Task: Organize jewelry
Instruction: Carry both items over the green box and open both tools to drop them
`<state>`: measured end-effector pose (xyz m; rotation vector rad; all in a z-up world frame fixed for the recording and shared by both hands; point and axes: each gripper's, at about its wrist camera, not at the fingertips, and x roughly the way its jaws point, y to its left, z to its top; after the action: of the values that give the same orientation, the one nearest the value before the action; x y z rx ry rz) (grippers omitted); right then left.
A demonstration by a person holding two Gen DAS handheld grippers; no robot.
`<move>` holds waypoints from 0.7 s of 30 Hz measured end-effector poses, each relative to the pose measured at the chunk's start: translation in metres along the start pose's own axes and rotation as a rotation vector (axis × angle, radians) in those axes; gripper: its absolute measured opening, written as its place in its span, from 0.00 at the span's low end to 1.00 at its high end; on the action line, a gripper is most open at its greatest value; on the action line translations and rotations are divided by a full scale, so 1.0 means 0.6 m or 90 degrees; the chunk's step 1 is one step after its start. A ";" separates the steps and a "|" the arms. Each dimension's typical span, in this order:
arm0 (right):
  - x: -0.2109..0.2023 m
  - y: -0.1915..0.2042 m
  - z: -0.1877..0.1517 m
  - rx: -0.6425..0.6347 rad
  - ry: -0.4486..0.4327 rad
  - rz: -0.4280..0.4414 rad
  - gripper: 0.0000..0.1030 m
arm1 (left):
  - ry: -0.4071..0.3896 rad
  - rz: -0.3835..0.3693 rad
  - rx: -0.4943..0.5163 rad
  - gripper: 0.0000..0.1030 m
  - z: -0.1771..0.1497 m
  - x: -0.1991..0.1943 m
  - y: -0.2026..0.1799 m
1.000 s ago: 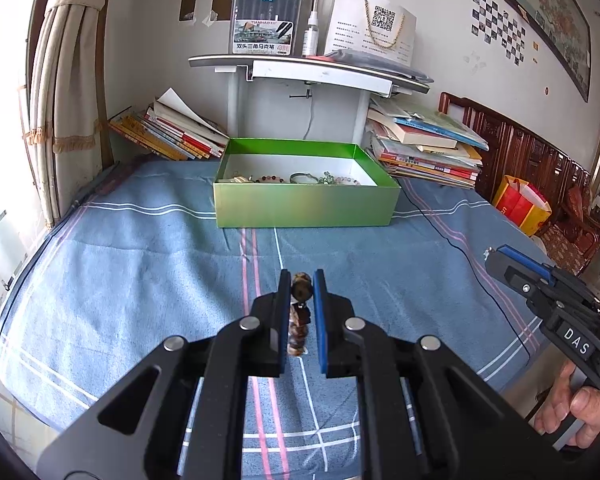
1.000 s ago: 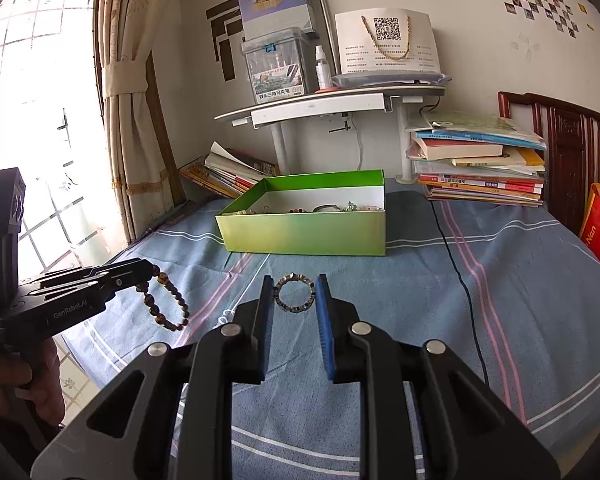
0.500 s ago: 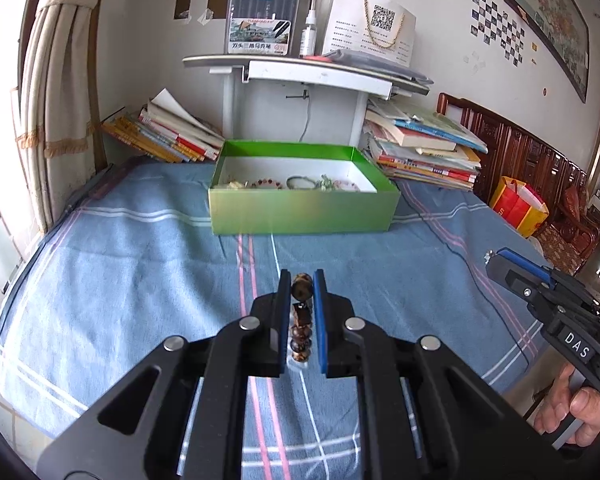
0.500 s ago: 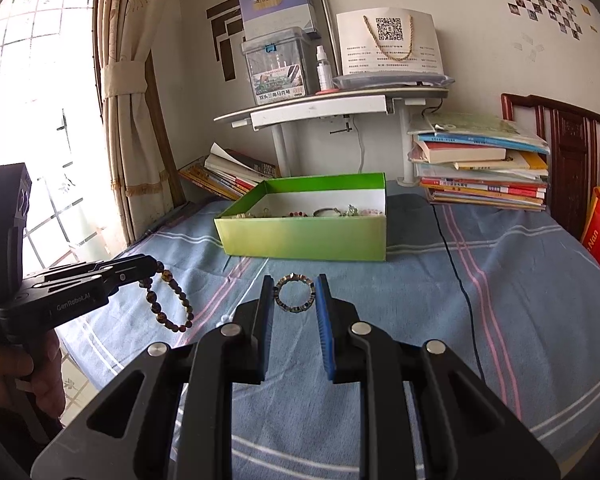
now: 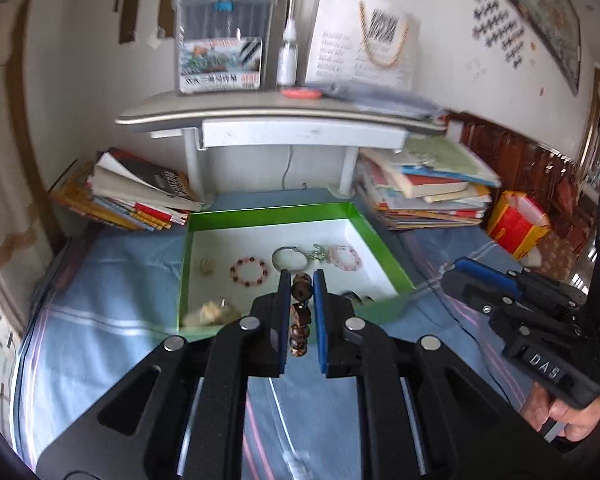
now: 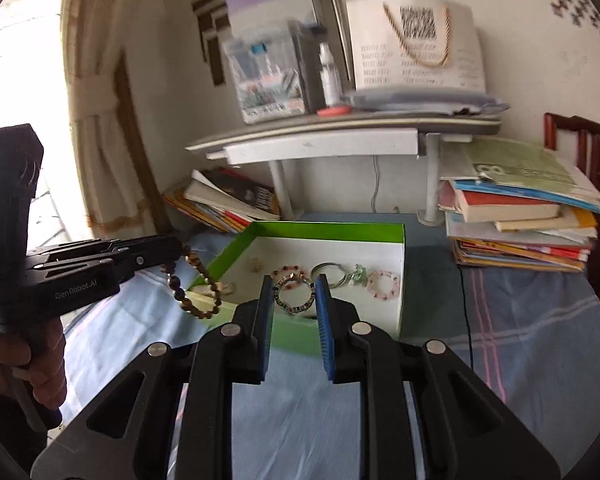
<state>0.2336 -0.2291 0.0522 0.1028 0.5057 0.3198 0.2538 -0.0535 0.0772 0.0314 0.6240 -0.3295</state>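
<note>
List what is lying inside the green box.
Inside the green box: a red bead bracelet, a silver ring, a pink bracelet, a small pale trinket and pale pieces. The left hand-held gripper covers the near middle.

Two grippers each held one bracelet above the green box (image 5: 374, 240), which contained three bracelets, one metal ring and some smaller pieces; two book stacks flanked it.

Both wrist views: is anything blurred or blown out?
Left wrist view: shelf and books smeared by motion, brown bead bracelet in the claw sharp. Right wrist view: window blown out at left, background soft, dark beaded ring bracelet sharp.
</note>
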 end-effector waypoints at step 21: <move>0.204 -0.070 0.002 0.049 0.081 -0.049 0.53 | 0.091 0.092 -0.005 0.44 0.028 0.232 0.047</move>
<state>0.3468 -0.2288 -0.0101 0.1382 0.6470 0.2324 0.3781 -0.0701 0.0081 0.0924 0.7607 -0.1855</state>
